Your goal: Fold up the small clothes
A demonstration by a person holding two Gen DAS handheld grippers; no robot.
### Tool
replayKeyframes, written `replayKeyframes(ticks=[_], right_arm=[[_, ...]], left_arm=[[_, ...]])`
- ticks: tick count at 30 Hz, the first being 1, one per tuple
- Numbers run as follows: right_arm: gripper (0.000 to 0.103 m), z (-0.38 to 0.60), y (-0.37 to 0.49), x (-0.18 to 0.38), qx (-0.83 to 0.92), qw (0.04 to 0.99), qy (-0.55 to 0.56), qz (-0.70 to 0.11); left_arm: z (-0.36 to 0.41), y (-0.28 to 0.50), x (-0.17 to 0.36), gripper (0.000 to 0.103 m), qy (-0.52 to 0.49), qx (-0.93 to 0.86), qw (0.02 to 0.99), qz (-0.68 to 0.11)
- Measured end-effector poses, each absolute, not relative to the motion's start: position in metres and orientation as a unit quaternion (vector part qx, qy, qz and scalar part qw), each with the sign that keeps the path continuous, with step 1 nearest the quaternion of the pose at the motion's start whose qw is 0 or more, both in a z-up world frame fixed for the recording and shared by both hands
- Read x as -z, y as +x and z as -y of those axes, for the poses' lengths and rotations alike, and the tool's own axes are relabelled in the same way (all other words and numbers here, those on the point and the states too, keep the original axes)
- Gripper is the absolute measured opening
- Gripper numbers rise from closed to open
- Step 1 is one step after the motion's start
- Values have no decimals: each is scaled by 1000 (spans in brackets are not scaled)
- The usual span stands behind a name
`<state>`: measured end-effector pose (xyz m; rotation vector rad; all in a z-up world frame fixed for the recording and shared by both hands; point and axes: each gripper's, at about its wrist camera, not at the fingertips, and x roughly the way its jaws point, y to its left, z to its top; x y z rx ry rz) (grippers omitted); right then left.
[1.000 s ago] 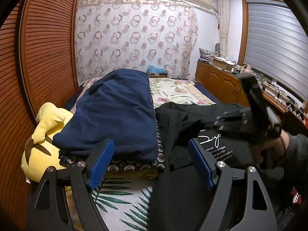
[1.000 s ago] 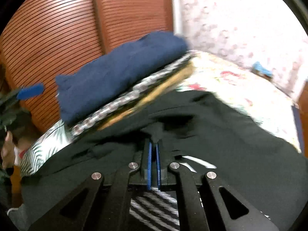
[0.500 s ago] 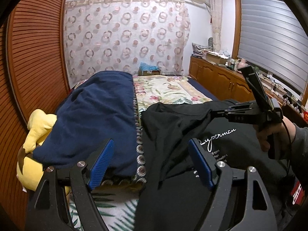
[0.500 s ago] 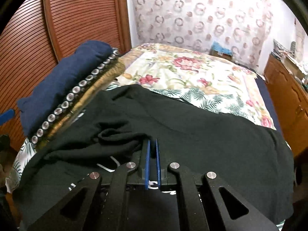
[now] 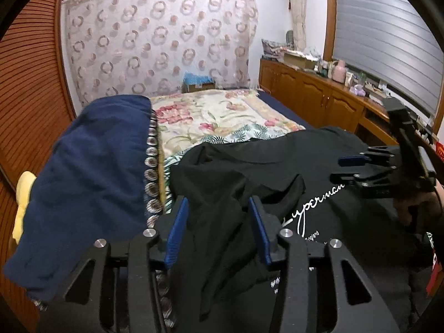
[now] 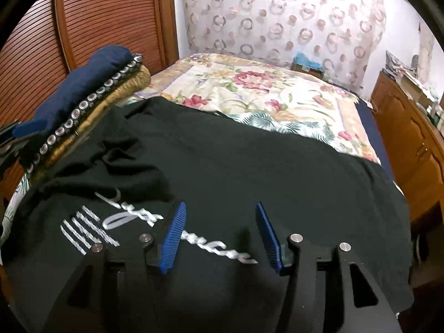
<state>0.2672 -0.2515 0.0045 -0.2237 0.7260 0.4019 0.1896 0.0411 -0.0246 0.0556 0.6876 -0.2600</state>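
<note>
A black T-shirt with white script print lies rumpled across the near part of the bed, and it fills the right wrist view. My left gripper is low over its left side. Its jaws are closing with a raised fold of the black cloth between the blue pads, which do not visibly pinch it. My right gripper hovers over the printed chest. Its jaws are opening with nothing between them. In the left wrist view, the right gripper is at the shirt's right side, held by a hand.
A folded navy blanket with a ring-patterned edge lies along the left of the floral bedspread. A yellow plush toy sits by the slatted wooden door. Wooden cabinets run along the right.
My left gripper moved right from the blanket's edge onto the shirt and its jaws narrowed around a fold. My right gripper let go of the black cloth and its jaws parted.
</note>
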Motion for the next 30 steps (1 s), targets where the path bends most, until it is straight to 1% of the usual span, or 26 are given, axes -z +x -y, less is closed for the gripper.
replayKeyframes(ticks=[6,7,10,17,18,19,20,21,22,23,27,30], right_arm=[[54,268,267,9,-192,904,-103,-368],[54,268,264,9,-195,907,-104,-359],[54,268,263,6,-196,909,-103,-353],[55,266,259,12,-193,912,-110,-345],[55,268,259,11,-193,912,-110,-345],[55,267,258,12,-193,912,-111,-344],[55,270,261,12,-194,912,-110,-345],[55,270,260,12,-194,912,-110,-345],[55,270,260,12,-195,912,-110,-345],[56,271,260,12,-195,912,-110,-345],[57,275,260,11,-197,911,-110,-345],[57,275,260,11,-197,911,-110,-345]], left_arm=[[-22,217,38,41,34,128,921,-368],[-21,221,39,39,34,128,919,-371],[-13,232,45,36,45,125,914,-383],[3,253,64,36,81,113,893,-428],[4,254,67,34,88,111,890,-433],[5,255,69,23,92,109,888,-437],[6,256,70,14,92,109,886,-441],[5,256,71,11,90,110,884,-445],[4,255,70,7,88,111,884,-445],[2,254,68,4,85,110,886,-442],[-12,245,45,3,70,101,904,-409],[-31,239,18,3,53,82,923,-373]])
